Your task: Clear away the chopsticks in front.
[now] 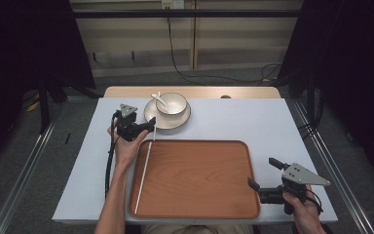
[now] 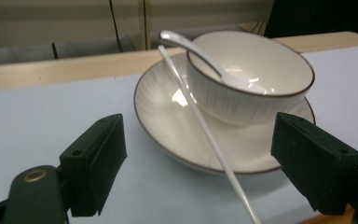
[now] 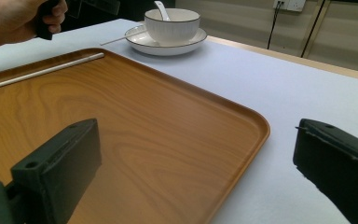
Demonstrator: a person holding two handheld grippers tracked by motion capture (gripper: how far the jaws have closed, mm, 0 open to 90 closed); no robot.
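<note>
1. Your left gripper (image 2: 198,163) is at the step of taking up the thin white chopstick (image 2: 200,121) that leans on the rim of the cream ribbed plate (image 2: 163,116). Its jaws are spread and grasp nothing. In the left gripper view the stick runs down between the two black pads (image 2: 98,158), touching neither and lying nearer the one at the right of that view.
2. The chopstick's far end rests up by the plate's back rim, just beside the handle of the white ceramic spoon (image 2: 200,53). That spoon lies in the cream bowl with a dark rim (image 2: 242,98), which stands on the plate. The near end slopes off the plate toward you and down to the pale grey table top (image 1: 253,122).
3. The next move, as I judge it, calls for you to centre the stick between the pads and ease in a little lower. Then pinch it on the free stretch in front of the plate. The stick is slim and smooth, so it could roll or flick away if only one pad meets it first.
4. Further right lies the rectangular wooden tray (image 1: 195,180). A second white chopstick (image 1: 143,178) lies along its left edge, so the one you are after likely belongs beside it.
5. Your right gripper (image 1: 264,173) hovers off the tray's right edge with its jaws wide and nothing between them. It holds nothing.
</note>
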